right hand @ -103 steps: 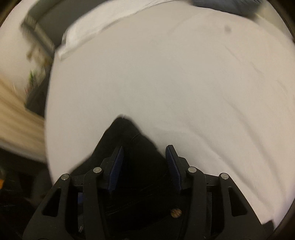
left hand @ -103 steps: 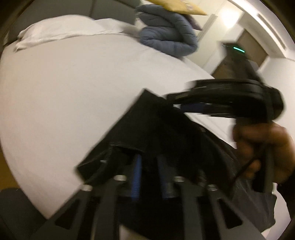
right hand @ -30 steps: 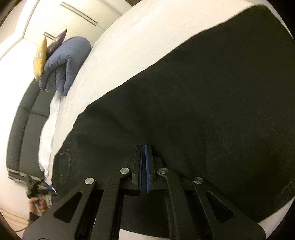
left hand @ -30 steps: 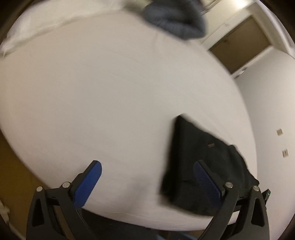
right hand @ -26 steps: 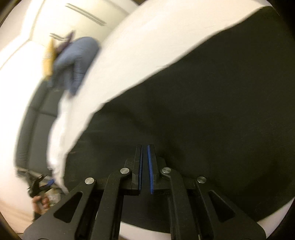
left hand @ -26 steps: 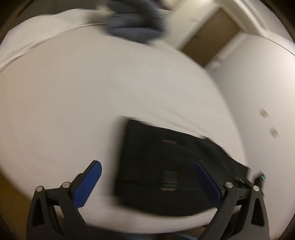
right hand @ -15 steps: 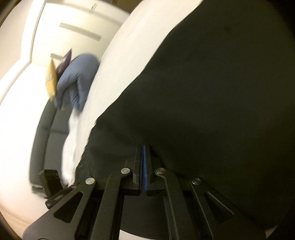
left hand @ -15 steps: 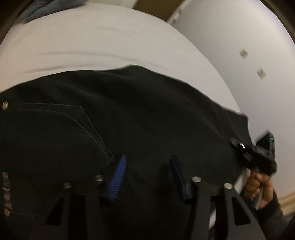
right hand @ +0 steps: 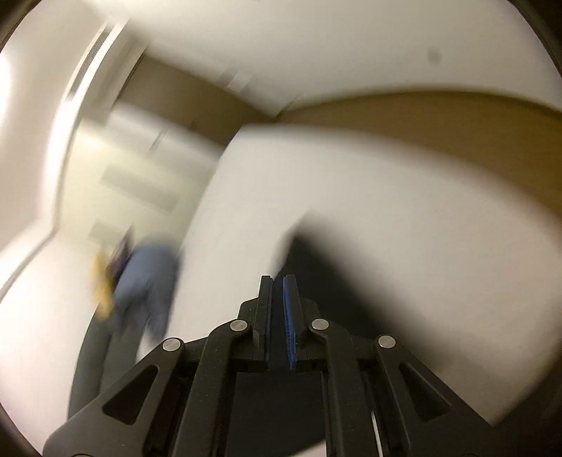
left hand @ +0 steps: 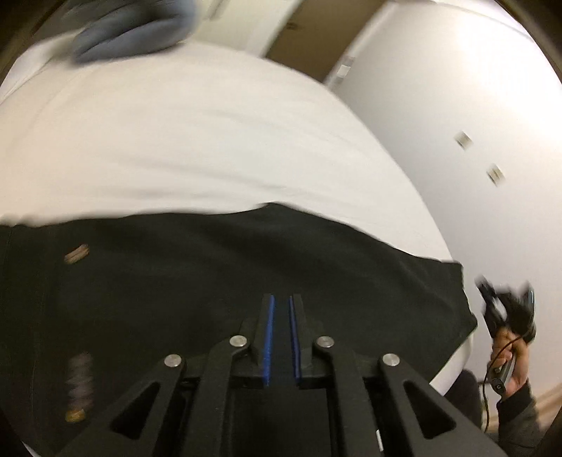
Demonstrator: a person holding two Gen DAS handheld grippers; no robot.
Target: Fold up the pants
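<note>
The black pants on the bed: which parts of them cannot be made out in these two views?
- Left wrist view: the near edge of the black pants is hidden behind the left hand-held gripper; their left end is cut off by the frame.
- Right wrist view: motion blur smears the pants into a dark shape; the right hand-held gripper hides whether it pinches cloth.

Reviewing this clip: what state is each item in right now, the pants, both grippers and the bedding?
Black pants: spread flat across the bed.
Left gripper: jaws nearly shut, over the pants; grip unclear.
Right gripper: jaws nearly shut; view blurred, grip unclear.
White bed sheet: smooth.
Blue-grey quilted bundle: bunched at the bed's far end.
</note>
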